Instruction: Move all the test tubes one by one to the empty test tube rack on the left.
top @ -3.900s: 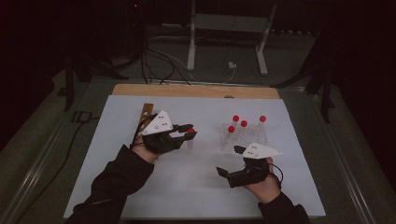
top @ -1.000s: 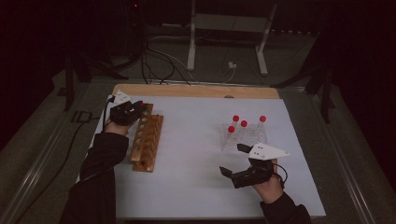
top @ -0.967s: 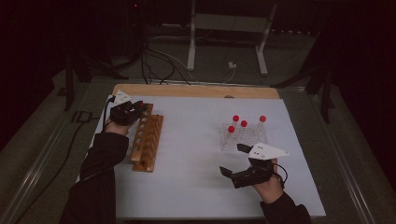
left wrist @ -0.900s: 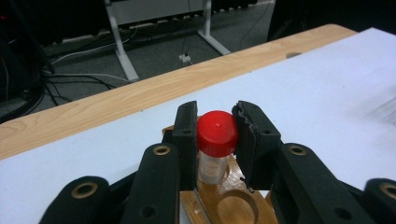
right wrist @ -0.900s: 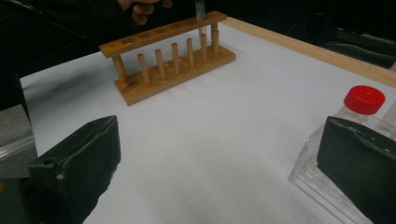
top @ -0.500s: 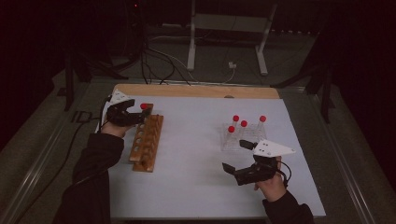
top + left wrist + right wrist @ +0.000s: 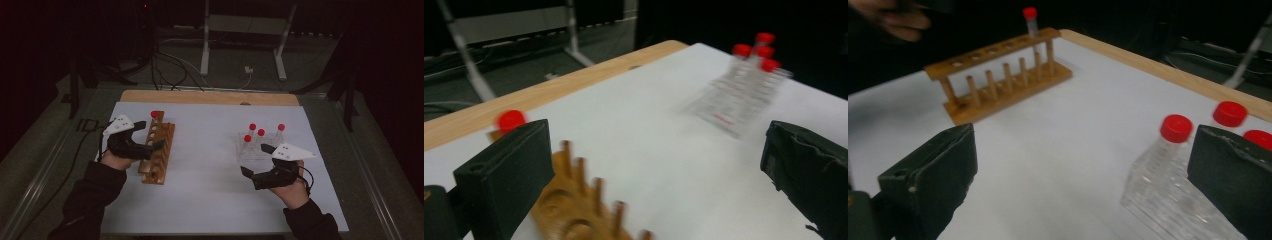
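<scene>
A wooden tube rack (image 7: 159, 150) lies on the white sheet at the left. One red-capped tube (image 7: 154, 115) stands upright in its far end hole, also seen as the tube (image 7: 1031, 21) in the right gripper view. My left gripper (image 7: 151, 134) hovers open over the rack's middle, apart from that tube; its jaws stand wide with nothing between them, and the red cap (image 7: 510, 120) peeks past the left one. A clear rack (image 7: 260, 150) at the right holds several red-capped tubes. My right gripper (image 7: 254, 159) stands open just in front of it, holding nothing.
The white sheet (image 7: 210, 190) covers a table with a wooden strip (image 7: 210, 97) along its far edge. Cables and a metal stand's legs (image 7: 240, 50) lie on the floor beyond. Bare sheet stretches between the two racks.
The left gripper has let go of the red-capped tube, which now stands in the rack's far hole, and has drawn back toward the person. The right gripper has barely moved.
</scene>
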Tool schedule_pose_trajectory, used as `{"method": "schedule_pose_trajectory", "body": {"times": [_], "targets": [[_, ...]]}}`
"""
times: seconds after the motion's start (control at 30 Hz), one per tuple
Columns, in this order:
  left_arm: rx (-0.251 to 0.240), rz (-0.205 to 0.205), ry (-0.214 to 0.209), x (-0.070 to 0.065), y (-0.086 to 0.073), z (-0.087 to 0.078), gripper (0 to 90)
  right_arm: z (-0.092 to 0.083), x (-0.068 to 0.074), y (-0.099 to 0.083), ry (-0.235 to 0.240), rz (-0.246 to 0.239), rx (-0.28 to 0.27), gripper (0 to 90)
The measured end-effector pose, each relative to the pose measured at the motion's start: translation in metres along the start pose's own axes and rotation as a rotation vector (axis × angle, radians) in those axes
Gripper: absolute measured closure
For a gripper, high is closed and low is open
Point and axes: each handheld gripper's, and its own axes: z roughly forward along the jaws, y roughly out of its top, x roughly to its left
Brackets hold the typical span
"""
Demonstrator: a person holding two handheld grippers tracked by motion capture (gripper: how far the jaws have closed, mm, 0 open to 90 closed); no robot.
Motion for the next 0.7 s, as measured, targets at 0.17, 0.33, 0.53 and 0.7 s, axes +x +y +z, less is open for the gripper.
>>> {"method": "schedule_pose_trajectory", "body": {"times": [0.17,0.33,0.53,0.7], "targets": [[-0.018,0.033,-0.054,-0.026,-0.007,-0.012,1.4,0.004,-0.008,-0.001,-0.031,-0.001,0.009,6.3],[-0.016,0.056,-0.103,-0.047,-0.015,-0.019,1.4,0.015,-0.018,-0.006,-0.053,0.028,0.041,11.8],[-0.02,0.066,-0.135,-0.063,-0.024,-0.023,1.4,0.027,-0.029,-0.014,-0.078,0.063,0.079,20.6],[-0.009,0.072,-0.155,-0.07,-0.031,-0.022,1.4,0.035,-0.038,-0.019,-0.109,0.101,0.093,29.4]]}}
